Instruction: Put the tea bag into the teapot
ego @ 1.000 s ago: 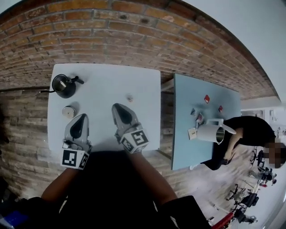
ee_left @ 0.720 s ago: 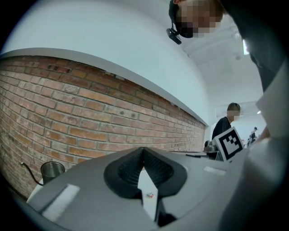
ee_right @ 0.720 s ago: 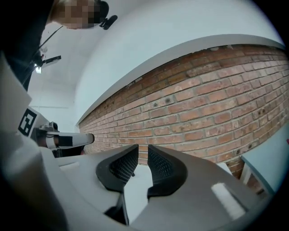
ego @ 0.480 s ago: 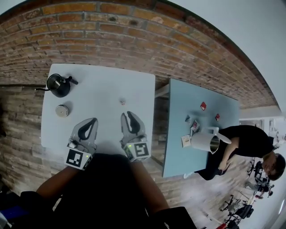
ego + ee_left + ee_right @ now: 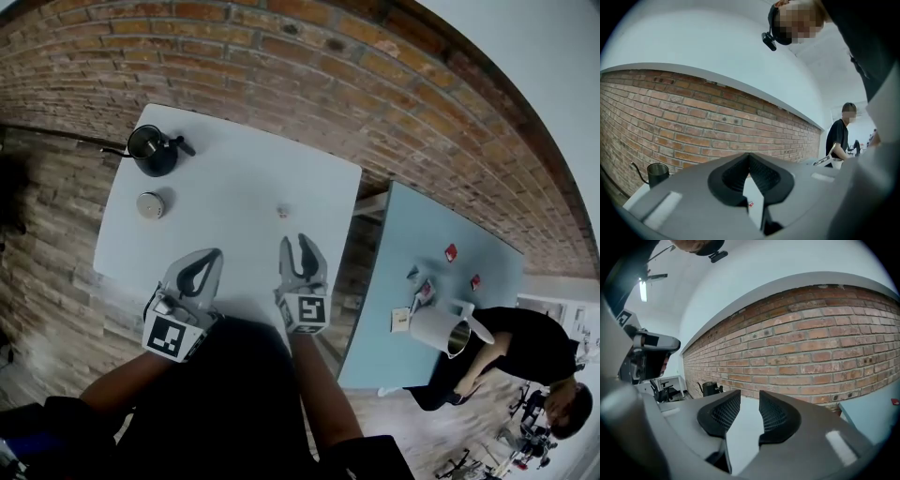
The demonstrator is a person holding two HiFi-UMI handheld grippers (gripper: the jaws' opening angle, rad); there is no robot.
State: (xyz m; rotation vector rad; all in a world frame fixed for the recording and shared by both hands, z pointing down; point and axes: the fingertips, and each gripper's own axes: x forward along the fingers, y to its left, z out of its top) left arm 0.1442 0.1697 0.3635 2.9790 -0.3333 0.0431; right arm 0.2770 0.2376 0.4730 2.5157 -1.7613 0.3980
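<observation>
We note right grey gripper (image 5: 303, 244) empty, jaws just opening; left grey gripper (image 5: 212, 253) closed, empty; small pale tea bag (image 5: 282, 212) ahead.

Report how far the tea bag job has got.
Done: the teapot looks open, with what seems to be its lid beside it. In hand: nothing. The right gripper has just been opening its jaws, empty, short of the tea bag; the left gripper is shut, empty. Left: grasp the tea bag, carry it over, drop it in.
</observation>
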